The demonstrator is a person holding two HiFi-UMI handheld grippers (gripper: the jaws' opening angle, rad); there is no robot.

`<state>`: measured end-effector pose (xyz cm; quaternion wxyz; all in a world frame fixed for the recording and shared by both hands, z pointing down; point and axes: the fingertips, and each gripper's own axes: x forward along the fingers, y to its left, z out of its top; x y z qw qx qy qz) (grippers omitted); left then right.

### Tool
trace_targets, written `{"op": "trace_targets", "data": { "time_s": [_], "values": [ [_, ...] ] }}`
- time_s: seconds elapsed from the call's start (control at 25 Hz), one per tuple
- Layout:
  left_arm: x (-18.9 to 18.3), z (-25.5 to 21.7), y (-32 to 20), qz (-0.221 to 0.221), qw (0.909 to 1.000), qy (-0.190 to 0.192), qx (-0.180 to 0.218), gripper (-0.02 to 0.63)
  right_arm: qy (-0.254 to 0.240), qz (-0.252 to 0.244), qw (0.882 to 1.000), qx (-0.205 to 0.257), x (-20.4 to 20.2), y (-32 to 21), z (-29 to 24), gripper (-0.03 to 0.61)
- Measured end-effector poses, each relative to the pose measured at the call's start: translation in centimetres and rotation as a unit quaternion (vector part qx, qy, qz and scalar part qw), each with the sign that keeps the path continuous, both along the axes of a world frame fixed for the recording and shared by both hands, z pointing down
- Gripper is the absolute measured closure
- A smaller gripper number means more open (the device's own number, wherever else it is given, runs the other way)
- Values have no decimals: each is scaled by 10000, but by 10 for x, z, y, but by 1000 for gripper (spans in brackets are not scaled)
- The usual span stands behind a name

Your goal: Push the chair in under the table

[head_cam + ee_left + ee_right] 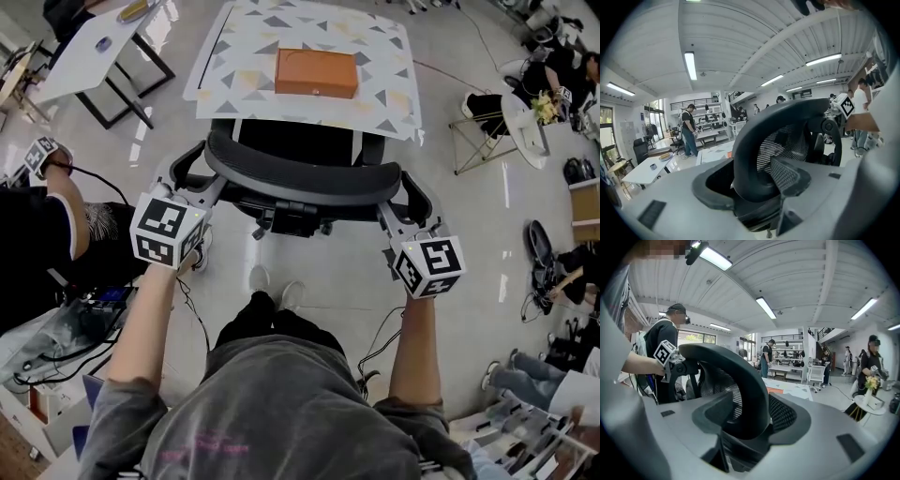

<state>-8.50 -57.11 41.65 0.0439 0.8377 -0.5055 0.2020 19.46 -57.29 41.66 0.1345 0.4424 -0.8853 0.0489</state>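
Note:
A black mesh office chair (300, 173) stands in front of me, its seat partly under the table (246, 101) with the triangle-patterned top. The chair's curved back rim (754, 140) runs between the jaws of my left gripper (195, 176) (750, 183); a dark gap shows beside the left pad (712, 190), so this gripper stands open around the rim's left end. At the rim's right end, my right gripper (405, 202) (750, 420) has both pads close against the chair's back rim (740, 376). An orange box (316, 72) lies on the table.
A white folding table (94, 47) stands at the far left. A person in black (37, 234) with another marker cube is close on my left. A small round table (520, 122) and seated people (553, 75) are at the right. Cables and bags line both sides.

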Motion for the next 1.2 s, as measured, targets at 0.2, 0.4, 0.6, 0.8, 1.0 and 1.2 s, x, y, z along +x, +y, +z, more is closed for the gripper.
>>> {"op": "trace_targets", "data": {
  "time_s": [0.2, 0.4, 0.6, 0.8, 1.0, 1.2],
  "values": [
    [1, -8, 14, -75, 9999, 43, 65, 373, -126, 13, 9999, 82, 6, 10, -9, 351],
    [4, -17, 28, -92, 9995, 166, 256, 376, -312, -5, 9992, 238, 14, 25, -20, 351],
    [6, -28, 46, -126, 9984, 299, 457, 387, -469, 4, 9983, 340, 22, 39, -32, 353],
    [14, -36, 65, -94, 9969, 436, 654, 419, -577, -27, 9976, 380, 23, 52, -36, 353],
    [22, -41, 80, -8, 9954, 560, 784, 454, -731, -151, 9966, 352, 15, 70, -36, 356],
    [30, -47, 91, 34, 9939, 639, 899, 472, -873, -235, 9952, 364, 6, 84, -39, 358]
  ]
}}
